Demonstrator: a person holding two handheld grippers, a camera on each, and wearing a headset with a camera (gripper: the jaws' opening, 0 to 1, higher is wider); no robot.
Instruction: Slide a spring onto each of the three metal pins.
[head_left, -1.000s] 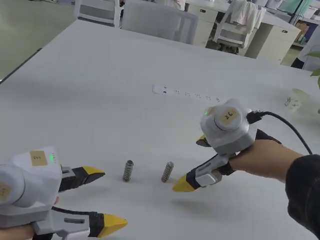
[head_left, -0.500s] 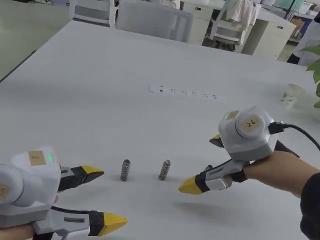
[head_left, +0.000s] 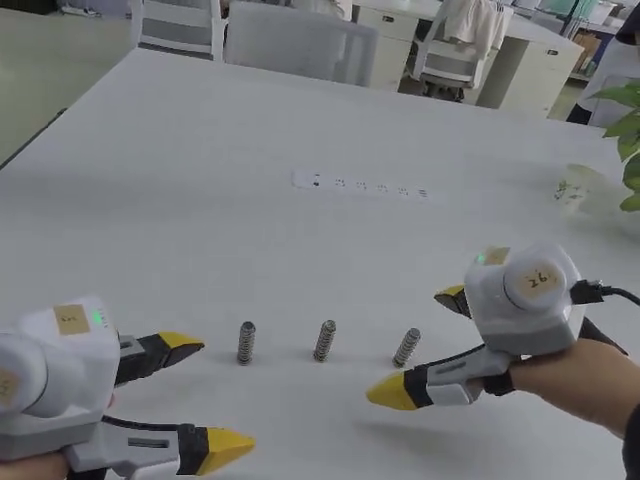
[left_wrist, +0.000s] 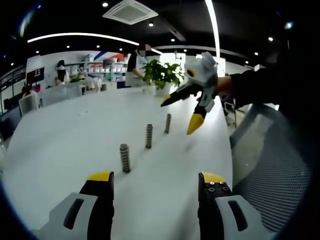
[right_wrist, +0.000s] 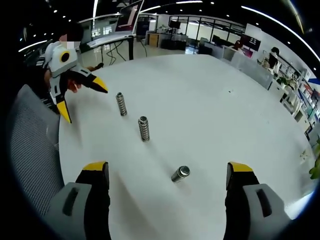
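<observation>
Standing upright on the bench (head_left: 300, 120), two springs (head_left: 246, 343) are flanking the middle spring (head_left: 325, 340), all seemingly sleeving their pins. The left tool (head_left: 220, 393) and right tool (left_wrist: 178, 117) are gaping wide, carrying nothing; the right tool is hovering near the end spring (head_left: 407, 347) right of the middle spring, so a careless sweep is risking toppling it.

Three grey metal coil springs stand on end in one straight, evenly spaced row on the white table (head_left: 200, 200), none touching another.

- Left spring (head_left: 246, 343): upright.
- Middle spring (head_left: 325, 341): top appears to lean slightly right in the head view.
- Right spring (head_left: 407, 347): similar apparent lean. Its upper end shows a shiny round metal top in the right gripper view.
</observation>
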